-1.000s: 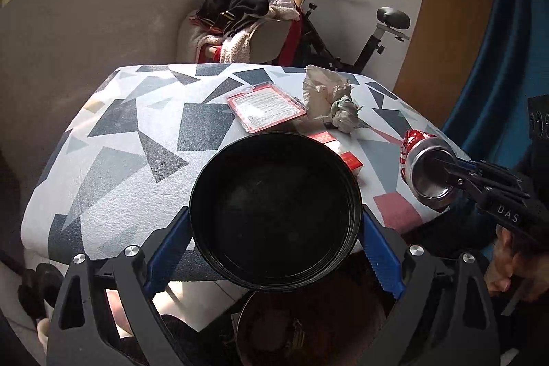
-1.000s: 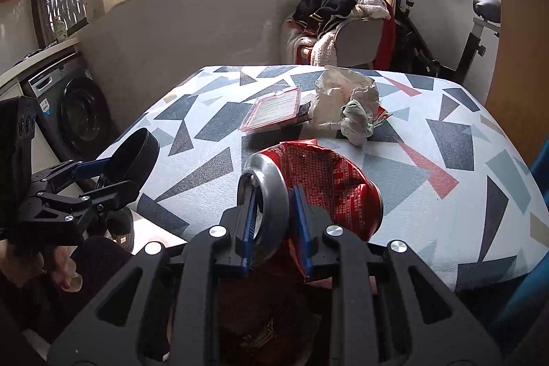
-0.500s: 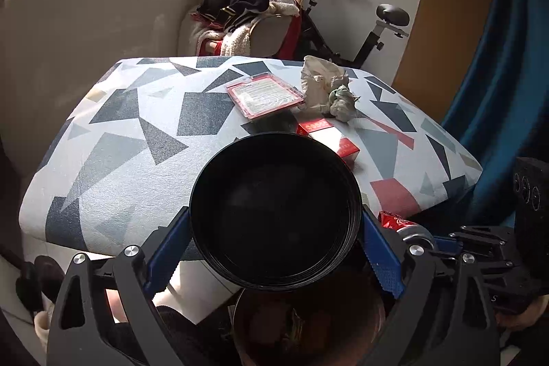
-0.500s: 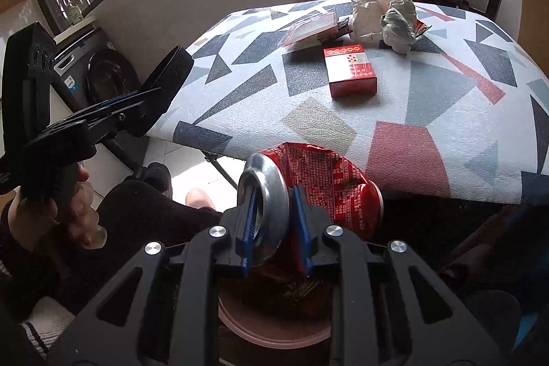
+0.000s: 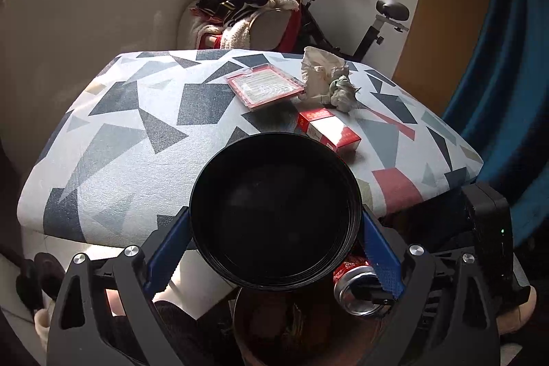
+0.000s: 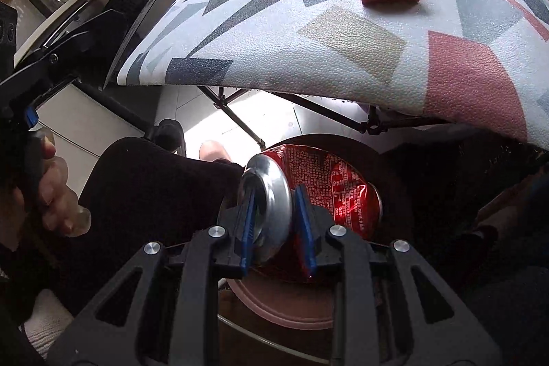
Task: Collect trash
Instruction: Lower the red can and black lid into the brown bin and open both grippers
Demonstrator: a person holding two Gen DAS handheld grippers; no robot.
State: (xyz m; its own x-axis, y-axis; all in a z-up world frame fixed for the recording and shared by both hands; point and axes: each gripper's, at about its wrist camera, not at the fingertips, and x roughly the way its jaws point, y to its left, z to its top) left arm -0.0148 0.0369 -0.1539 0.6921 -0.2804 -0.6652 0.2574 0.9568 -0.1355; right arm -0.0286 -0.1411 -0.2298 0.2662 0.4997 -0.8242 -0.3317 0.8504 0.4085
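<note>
the patterned table (image 5: 144, 139) carries a red box (image 5: 329, 129), a flat packet (image 5: 266, 84) and crumpled paper (image 5: 326, 81). below its edge sits the bin (image 6: 284, 304). the left gripper (image 5: 274, 228) is clamped on a black lid (image 5: 274, 211). the right gripper (image 6: 276, 218), jaws easing apart, has the crushed red can (image 6: 319, 187) between its pads above the bin.

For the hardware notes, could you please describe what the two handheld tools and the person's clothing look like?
Both the left tool and the right tool have black skeletal frames with triangular cut-outs, silver screw heads and blue ridged fingers. The right one's black rear housing shows a small green light. The person wears dark clothing.
</note>
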